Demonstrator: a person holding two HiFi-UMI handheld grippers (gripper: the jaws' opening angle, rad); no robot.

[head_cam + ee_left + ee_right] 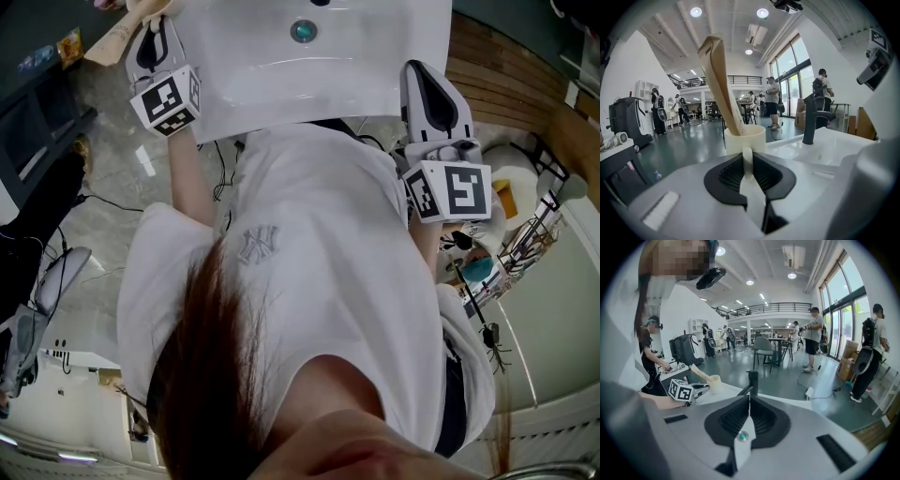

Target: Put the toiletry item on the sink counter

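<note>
A cream cup (pixel 745 138) with a tall tan tube (pixel 719 79) standing in it sits at the left corner of the white sink counter (pixel 309 89). My left gripper (pixel 746 158) is shut on the cup's handle, which shows as a pale strip between the black pads. The head view shows this gripper (pixel 155 42) at the counter's left edge, with the tube (pixel 117 37) just beyond it. In the right gripper view the cup (pixel 714 383) and tube (pixel 698 372) stand left of the faucet. My right gripper (pixel 749 399) is shut on nothing and hangs over the sink's front right rim (pixel 427 75).
A black faucet (pixel 810 119) rises behind the basin, and the drain (pixel 303 31) lies in its middle. Cables (pixel 220 178) trail on the tiled floor under the counter. A dark machine (pixel 628 119), chairs (pixel 764 350) and several people stand farther off in the hall.
</note>
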